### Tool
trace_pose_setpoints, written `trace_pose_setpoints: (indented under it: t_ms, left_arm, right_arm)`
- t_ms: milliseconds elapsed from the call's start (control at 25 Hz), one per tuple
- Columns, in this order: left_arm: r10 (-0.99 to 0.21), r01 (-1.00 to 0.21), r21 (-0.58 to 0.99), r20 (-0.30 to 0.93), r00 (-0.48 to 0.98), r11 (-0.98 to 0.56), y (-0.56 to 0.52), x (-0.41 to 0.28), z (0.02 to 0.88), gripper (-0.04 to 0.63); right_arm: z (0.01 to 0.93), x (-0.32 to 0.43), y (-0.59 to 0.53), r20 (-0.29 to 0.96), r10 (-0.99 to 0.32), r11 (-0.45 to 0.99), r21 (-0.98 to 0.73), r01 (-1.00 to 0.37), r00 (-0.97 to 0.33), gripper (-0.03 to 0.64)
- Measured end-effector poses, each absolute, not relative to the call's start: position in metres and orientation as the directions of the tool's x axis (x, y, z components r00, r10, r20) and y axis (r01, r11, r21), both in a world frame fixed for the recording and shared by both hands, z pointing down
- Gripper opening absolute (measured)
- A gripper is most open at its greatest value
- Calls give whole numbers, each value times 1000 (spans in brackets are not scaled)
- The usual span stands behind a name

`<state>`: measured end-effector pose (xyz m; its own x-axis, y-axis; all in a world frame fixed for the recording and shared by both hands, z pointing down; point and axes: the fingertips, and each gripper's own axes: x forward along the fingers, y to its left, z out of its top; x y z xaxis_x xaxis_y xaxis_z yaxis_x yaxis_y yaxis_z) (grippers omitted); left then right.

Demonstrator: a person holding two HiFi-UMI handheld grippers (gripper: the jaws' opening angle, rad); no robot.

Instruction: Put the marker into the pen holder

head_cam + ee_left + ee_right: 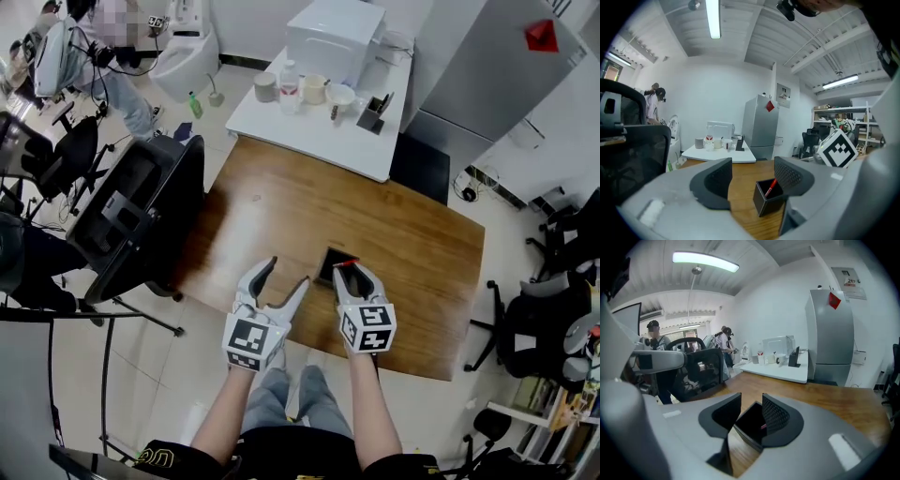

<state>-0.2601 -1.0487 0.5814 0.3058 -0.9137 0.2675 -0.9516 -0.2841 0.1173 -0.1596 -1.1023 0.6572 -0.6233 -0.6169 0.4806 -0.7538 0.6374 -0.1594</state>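
Though slightly parted, right claw [751,404] empty

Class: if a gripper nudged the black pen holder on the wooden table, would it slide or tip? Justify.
The pen holder looks small, hollow, so probably light; on the smooth table it would likely slide. Its square base makes tipping unlikely, though the leaning marker might shift.

wooden table [281,216] right in front of you, brown top, corner-on to you. black pen holder [330,265] stands upright on it, near your edge, a little right of middle. past far edge you see white table [309,136], just beside wooden one. on it: white box [335,37] at back, then row of grey cup [265,87], bottle [289,82], cream mug [313,89], white cup [340,95], black stand [372,114] at right end.
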Motion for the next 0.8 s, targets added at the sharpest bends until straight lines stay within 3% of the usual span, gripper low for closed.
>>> trace_pose_setpoints:
  t_ms: [280, 480, 600, 800]
  left_arm:
    - [-949, -962, 85, 165, 269, -258, -1026, -279, 500, 285]
    - [-958, -960, 67, 82, 276, -271, -999, -282, 455, 285]
    - [-947, -947, 58, 43, 320, -317, -984, -266, 429, 285]
    - [-944, -944, 11, 11, 331, -331, -958, -242, 410, 285]
  right_arm:
    - [540, -136, -1075, 269, -763, 580, -119, -806, -588, 149]
    - [471, -134, -1042, 119, -782, 606, -89, -791, -612, 158]
    - [439, -124, -1023, 28, -795, 604, -62, -794, -607, 253]
    - [403, -110, -987, -89, -803, 594, -39, -804, -589, 311]
